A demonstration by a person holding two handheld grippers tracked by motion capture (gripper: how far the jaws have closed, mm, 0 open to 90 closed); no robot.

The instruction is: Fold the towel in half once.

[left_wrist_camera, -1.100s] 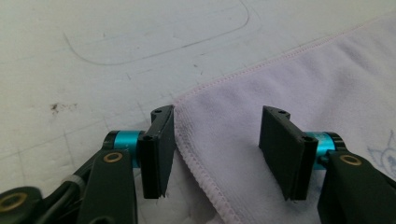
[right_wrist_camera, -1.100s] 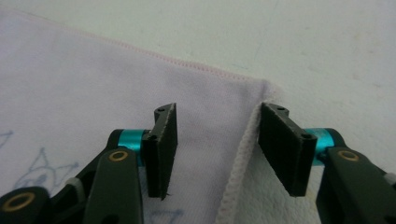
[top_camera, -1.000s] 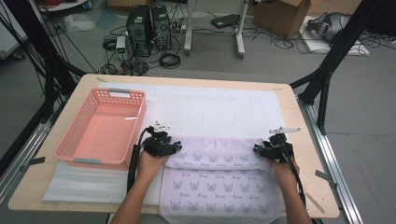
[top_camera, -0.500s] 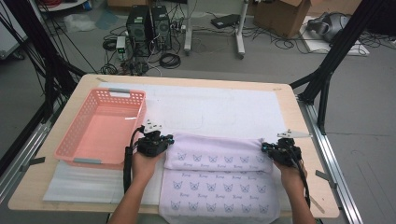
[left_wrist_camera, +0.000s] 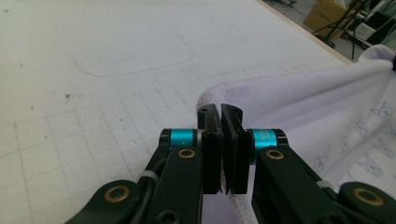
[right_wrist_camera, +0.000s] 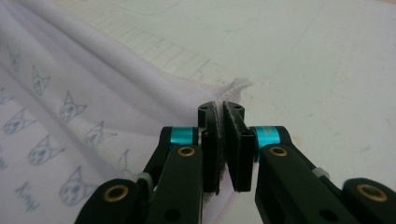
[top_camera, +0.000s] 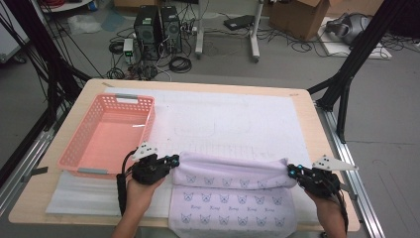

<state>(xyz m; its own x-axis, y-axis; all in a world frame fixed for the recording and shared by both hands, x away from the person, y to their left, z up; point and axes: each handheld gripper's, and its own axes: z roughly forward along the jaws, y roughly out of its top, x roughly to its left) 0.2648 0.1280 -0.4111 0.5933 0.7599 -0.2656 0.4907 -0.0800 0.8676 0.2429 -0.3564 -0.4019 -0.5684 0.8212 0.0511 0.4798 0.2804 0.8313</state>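
While both tongs pinch a corner of the white towel (top_camera: pixel 233 191), the cloth lies at the lower middle of the high view, on the white mat (top_camera: pixel 233 121) that covers the table (top_camera: pixel 302 96). Its far edge is lifted and stretched into a rolled band between the two hands, and the rest, printed with small cat faces, hangs flat toward the bottom edge of the frame. At lower left, the left tongs (top_camera: pixel 174 161) have just been closing, and in the left gripper view their jaws (left_wrist_camera: pixel 221 114) now clamp the stitched hem of the towel. At lower right, the right tongs (top_camera: pixel 292 171) have likewise just been closing; the right gripper view shows them (right_wrist_camera: pixel 221 112) gripping the frayed corner. A pink basket (top_camera: pixel 106 134) stands at the left of the frame, just beside the left hand (top_camera: pixel 141 191).
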